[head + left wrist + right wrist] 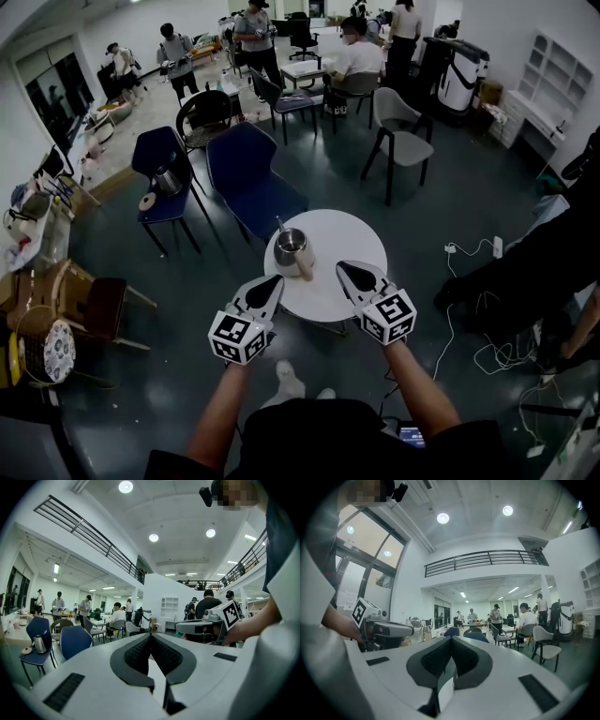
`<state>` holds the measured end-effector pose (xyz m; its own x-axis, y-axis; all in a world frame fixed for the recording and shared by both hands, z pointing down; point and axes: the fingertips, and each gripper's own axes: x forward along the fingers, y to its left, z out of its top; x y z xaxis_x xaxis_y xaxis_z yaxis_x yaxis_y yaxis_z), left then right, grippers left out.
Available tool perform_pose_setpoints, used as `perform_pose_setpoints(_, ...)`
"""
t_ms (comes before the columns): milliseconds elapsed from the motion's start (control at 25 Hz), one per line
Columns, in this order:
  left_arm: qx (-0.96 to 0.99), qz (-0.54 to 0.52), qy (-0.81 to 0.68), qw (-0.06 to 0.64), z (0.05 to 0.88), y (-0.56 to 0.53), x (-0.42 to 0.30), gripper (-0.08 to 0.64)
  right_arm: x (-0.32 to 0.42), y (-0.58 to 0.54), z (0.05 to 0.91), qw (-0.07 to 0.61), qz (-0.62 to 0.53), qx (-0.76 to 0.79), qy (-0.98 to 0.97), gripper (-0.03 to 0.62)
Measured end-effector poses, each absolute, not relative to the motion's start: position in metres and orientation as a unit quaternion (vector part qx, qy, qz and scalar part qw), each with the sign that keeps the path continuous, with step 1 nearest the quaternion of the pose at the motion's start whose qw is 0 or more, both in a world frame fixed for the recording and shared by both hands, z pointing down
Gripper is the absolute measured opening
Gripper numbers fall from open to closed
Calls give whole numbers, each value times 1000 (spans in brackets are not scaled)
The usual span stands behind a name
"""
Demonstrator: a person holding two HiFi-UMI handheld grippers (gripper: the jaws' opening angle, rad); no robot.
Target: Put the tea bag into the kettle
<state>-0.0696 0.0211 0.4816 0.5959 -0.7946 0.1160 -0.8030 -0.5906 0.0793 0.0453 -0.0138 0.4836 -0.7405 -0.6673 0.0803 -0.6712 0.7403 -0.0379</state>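
Observation:
A small steel kettle (290, 247) with a tan handle (304, 266) stands on the left part of the round white table (347, 244). A thin line rises from its rim; I cannot make out the tea bag. My left gripper (277, 280) hovers at the table's near-left edge, just short of the kettle, with its jaws together and empty. My right gripper (342, 267) hangs over the table's near side, also shut and empty. Both gripper views look level across the room: the left gripper (151, 635) sees the right one (220, 618), and the right gripper (451, 638) sees the left one (377, 628).
Two blue chairs (246, 178) (161, 169) stand behind the table, one bearing another kettle (169, 180). A grey chair (403, 131) is at the back right. White cables (469, 309) lie on the floor to the right, a wooden stool (94, 300) to the left. Several people stand far back.

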Motion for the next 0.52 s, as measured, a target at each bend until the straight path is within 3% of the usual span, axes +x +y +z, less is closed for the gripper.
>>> perform_pose_setpoints(520, 891, 39, -447, 68, 493, 65, -31, 15, 82, 32, 491, 19, 36, 364, -930, 18)
